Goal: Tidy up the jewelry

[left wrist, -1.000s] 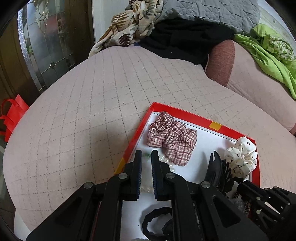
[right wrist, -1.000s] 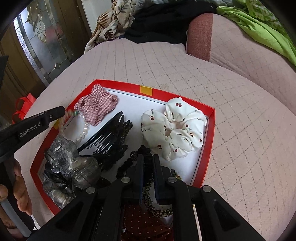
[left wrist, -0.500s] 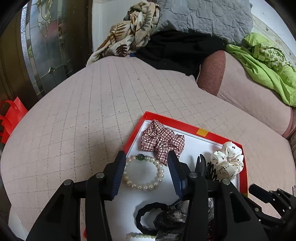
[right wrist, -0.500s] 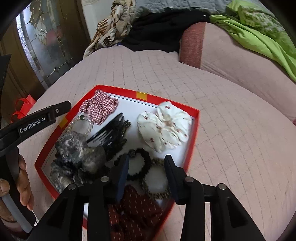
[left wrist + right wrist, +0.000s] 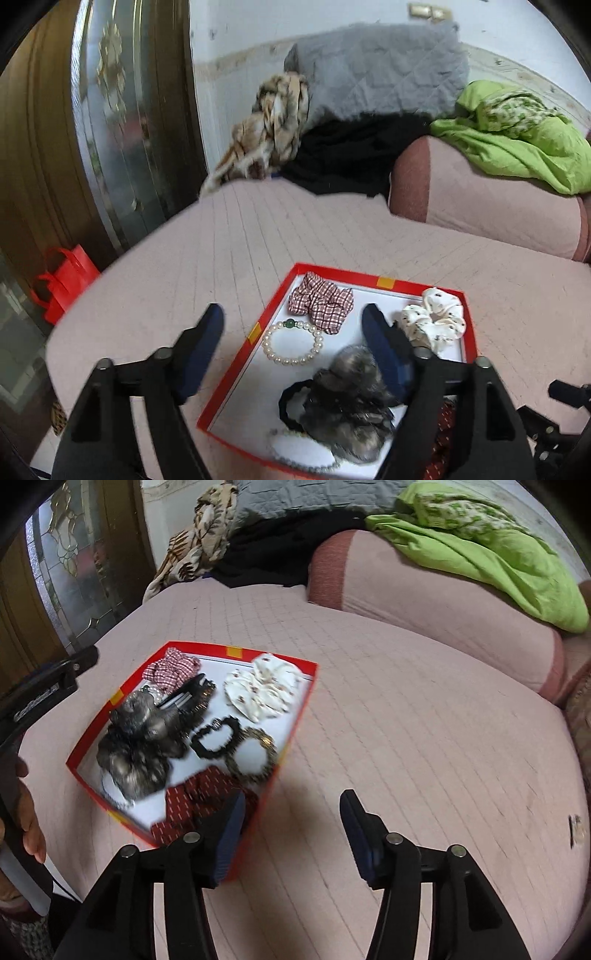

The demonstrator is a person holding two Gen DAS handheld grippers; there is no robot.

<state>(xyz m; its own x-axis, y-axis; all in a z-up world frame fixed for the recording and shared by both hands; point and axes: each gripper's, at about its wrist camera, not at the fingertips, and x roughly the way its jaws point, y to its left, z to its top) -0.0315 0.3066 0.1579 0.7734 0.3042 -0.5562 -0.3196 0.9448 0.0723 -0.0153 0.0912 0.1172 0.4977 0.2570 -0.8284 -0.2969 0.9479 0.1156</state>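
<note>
Claws first: the left claw (image 5: 291,347) and right claw (image 5: 291,834) have both just been opening and now gape empty, released above the red tray (image 5: 299,716) on the pink bed (image 5: 424,720), where pearl bracelet (image 5: 291,343) and scrunchies lie gathered.

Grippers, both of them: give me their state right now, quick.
Left gripper: open, fingers just spread, holding nothing; the red tray lies below it.
Right gripper: open, fingers just spread, holding nothing, over the pink quilt.
</note>
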